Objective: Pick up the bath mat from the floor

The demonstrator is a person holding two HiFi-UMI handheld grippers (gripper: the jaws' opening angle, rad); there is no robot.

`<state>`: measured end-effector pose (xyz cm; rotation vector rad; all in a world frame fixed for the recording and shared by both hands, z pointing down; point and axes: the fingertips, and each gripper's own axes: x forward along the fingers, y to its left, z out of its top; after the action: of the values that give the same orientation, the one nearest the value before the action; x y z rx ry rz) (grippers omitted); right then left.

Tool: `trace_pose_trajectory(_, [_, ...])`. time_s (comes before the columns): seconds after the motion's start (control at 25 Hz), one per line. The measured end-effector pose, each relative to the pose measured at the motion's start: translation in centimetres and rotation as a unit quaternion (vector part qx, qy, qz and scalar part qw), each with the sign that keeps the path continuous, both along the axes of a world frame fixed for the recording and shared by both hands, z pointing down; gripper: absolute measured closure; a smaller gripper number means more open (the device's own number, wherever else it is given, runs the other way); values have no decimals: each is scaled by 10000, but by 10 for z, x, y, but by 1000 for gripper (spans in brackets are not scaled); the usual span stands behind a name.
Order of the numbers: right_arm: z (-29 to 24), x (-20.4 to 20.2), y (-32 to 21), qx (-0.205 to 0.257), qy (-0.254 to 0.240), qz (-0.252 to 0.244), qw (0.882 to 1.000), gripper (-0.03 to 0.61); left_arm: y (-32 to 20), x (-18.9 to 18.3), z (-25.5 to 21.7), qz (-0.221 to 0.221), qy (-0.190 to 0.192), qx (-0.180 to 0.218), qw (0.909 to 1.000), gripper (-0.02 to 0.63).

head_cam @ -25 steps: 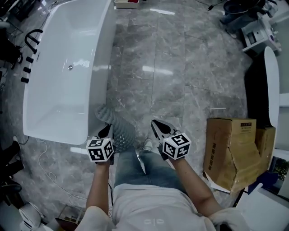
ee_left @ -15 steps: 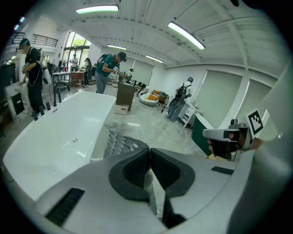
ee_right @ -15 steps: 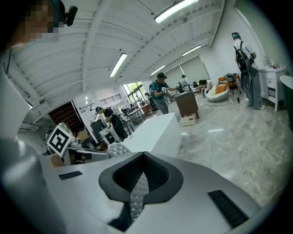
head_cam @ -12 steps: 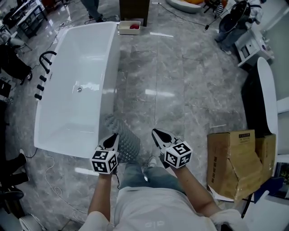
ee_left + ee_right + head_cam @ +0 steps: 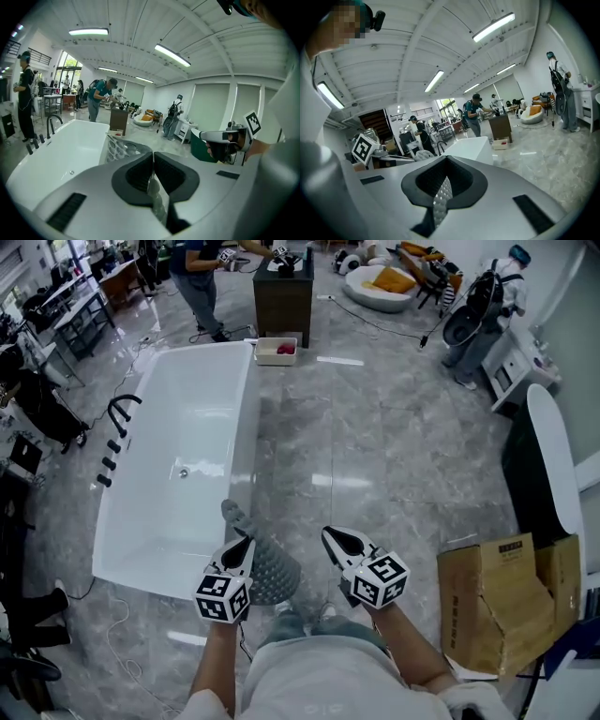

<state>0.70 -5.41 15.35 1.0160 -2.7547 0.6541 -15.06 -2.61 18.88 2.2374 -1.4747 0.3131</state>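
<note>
Two grips on one thing. Far left in the head view, a long white bathtub (image 5: pixel 246 437) stands on the grey marble-tile floor (image 5: pixel 375 446). Just beside its near corner is the left gripper (image 5: pixel 244 543), jaws clenched on an edge of the grey rubber bath mat (image 5: pixel 267 563); its own view shows the pads pressed together on a thin fold, with the mat's pocked face rising up-left of the tips. From that grip the visible flap runs away toward the tub, long axis slanting up-left to down-right. The right gripper (image 5: pixel 327 533) is near but apart from that flap, level with its partner, jaws pinched on a strip of bumpy grey material hanging below the pads; I judge this to be the mat's other edge. The span between the two grips is hard to make out. A brown cardboard box (image 5: pixel 497 601) stands well apart at right. Judgement: mat hangs between the hands, neither nearer; its lowest end is hidden, so floor clearance is unconfirmed. Keep both hands level for the lift.
</note>
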Motion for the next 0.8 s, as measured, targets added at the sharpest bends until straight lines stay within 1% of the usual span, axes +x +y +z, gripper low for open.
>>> trace_pose_trajectory(0.12, [-28,1,0,240,-113,-52,9996,552,1,-2,-22,58,-152,208,9997,584])
trace_pose_trajectory(0.28, [-60,9,1,519,-246,-39,9983,552,2,0,-57,51,26,570,9984,584])
trace_pose_trajectory(0.52, [-92,16,16,817,-281,-185,9961,552,9,4,-101,76,72,948,9954,584])
trace_pose_trajectory(0.8, [-111,23,28,1058,-312,-228,9936,552,24,8,-126,98,60,1263,9919,584])
